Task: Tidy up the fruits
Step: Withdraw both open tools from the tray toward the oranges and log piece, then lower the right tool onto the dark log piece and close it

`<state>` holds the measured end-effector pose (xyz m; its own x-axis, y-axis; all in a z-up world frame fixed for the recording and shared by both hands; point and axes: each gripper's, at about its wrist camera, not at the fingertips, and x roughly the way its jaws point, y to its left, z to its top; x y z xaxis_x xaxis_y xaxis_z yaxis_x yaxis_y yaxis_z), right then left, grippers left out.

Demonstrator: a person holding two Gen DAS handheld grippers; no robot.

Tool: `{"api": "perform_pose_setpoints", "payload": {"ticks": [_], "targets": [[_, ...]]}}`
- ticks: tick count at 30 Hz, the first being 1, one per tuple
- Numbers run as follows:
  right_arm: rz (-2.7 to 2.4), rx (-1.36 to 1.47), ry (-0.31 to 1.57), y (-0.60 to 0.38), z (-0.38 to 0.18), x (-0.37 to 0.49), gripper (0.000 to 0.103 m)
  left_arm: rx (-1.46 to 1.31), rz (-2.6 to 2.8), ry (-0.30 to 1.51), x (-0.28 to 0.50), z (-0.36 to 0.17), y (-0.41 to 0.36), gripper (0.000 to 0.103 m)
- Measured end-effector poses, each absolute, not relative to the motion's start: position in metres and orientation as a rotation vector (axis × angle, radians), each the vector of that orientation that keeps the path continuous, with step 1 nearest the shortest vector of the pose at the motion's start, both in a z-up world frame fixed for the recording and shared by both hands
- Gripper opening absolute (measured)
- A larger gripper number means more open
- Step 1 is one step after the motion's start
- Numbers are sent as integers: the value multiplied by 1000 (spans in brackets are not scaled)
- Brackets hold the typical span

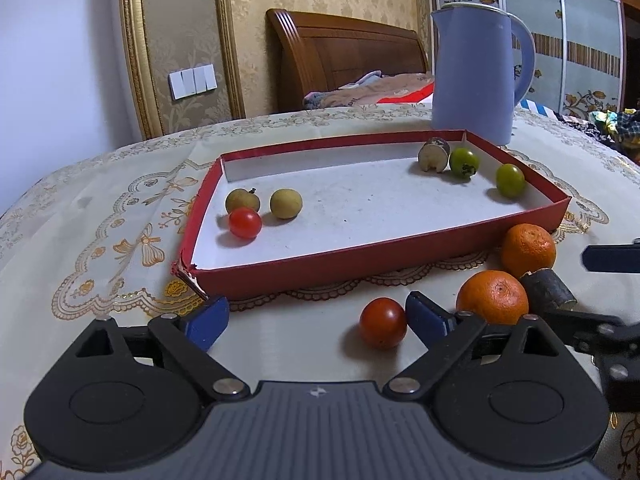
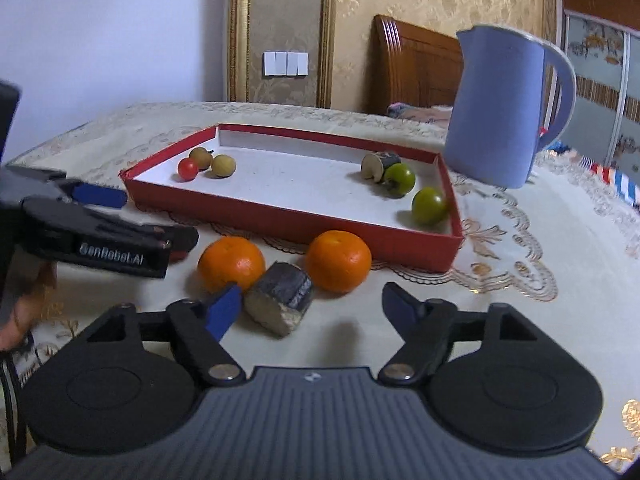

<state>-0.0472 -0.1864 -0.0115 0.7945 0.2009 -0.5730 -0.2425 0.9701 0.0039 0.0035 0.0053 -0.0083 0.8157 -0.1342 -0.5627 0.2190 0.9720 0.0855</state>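
Note:
A red tray (image 1: 340, 266) (image 2: 280, 220) holds a red tomato (image 1: 245, 222), two tan longans (image 1: 285, 203), a cut cane piece (image 1: 433, 155) and two green fruits (image 1: 510, 181). On the cloth in front lie a red tomato (image 1: 383, 322), two oranges (image 1: 492, 297) (image 2: 338, 255) and a dark cane piece (image 2: 280, 303). My left gripper (image 1: 318, 318) is open, with the loose tomato just inside its right finger. My right gripper (image 2: 312, 312) is open around the dark cane piece, which lies near its left finger.
A blue jug (image 1: 474, 72) (image 2: 500, 108) stands behind the tray's right end. The left gripper's body (image 2: 100, 236) shows at the left of the right wrist view. A patterned tablecloth (image 1: 100, 220) covers the table, which ends at the wall behind.

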Motion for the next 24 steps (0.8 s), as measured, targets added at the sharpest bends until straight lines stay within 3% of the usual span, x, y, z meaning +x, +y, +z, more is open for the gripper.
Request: {"api": "perform_pose_setpoints", "payload": {"ticks": [2,3,4,17,22,24], "targets": [[253,-46,629,-187,-13,-42,61,148,-193,594,4,-9,5,96],[261,-32,638,-188,-15,-40,45,148,-196,598,4,-9,5,96],[262,-20,651,-189,-16,-40,35,151,-196,599,4,-9,5,97],[72,-62,605,-226,-18,-65,31,157,-196,610,5,-10,5,97],[81,-16,620,-234,-14,-50,49,192,-195,610,5,-12,0,96],[85,-9,636,-235,-14,-41,50,219,-190,618,6,-13,-5,96]]}}
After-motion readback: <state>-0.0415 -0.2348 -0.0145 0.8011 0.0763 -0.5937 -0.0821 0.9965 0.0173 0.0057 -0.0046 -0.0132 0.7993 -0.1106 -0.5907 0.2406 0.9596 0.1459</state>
